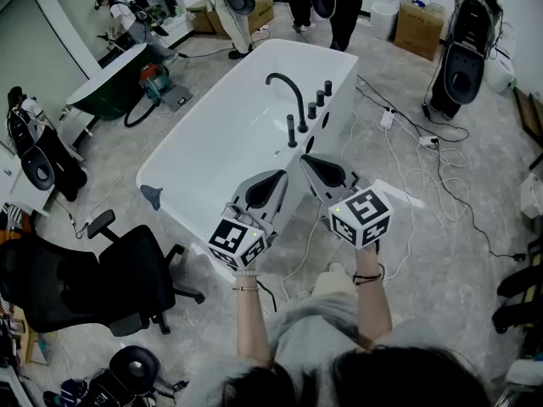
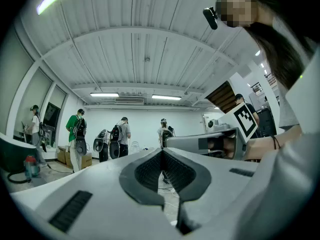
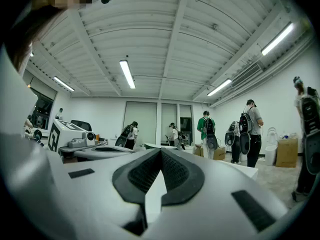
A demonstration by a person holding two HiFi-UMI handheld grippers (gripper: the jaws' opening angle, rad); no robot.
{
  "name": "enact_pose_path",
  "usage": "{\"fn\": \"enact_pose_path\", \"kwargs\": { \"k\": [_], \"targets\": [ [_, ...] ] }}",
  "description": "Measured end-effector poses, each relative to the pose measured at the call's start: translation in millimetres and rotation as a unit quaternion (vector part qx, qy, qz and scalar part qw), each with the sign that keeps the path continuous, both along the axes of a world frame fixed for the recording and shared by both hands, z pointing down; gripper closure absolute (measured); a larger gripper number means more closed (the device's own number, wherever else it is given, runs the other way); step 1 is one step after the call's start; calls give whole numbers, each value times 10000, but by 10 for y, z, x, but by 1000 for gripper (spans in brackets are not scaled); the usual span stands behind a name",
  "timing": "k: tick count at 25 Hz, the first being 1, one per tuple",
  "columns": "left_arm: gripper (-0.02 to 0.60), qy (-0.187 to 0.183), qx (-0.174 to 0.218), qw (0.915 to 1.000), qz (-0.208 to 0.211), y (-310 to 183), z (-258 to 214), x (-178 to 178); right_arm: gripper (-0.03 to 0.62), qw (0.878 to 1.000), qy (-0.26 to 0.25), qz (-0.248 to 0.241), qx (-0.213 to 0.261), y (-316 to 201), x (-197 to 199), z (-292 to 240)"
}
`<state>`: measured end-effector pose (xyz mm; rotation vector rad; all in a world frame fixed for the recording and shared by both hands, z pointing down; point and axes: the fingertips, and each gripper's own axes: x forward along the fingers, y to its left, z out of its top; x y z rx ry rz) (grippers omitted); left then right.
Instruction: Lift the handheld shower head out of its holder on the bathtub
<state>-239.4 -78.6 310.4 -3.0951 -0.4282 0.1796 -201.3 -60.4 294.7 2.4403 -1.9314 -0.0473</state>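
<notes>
In the head view the white bathtub (image 1: 204,155) lies ahead, with a black curved spout (image 1: 284,87) and a row of black fittings on its right rim. The slim black stick nearest me looks like the handheld shower head (image 1: 291,131), upright in its holder. My left gripper (image 1: 277,179) and right gripper (image 1: 310,161) are held level, side by side, short of the tub's near end and apart from the fittings. Both are shut and empty: the left gripper (image 2: 161,152) and the right gripper (image 3: 160,152) each show pads meeting with nothing between them.
A black office chair (image 1: 85,278) stands at the left near me. White cables (image 1: 424,185) trail over the floor right of the tub. A dark green tub (image 1: 110,91) is at the far left, cardboard boxes (image 1: 420,24) and several people at the back.
</notes>
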Motion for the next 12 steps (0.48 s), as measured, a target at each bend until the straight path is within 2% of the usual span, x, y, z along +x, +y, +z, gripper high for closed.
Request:
{"fn": "enact_pose_path", "kwargs": {
  "k": [12],
  "targets": [
    [577, -52, -65, 9999, -69, -127, 47, -8, 594, 10000, 10, 73, 2, -20, 76, 1]
  ]
}}
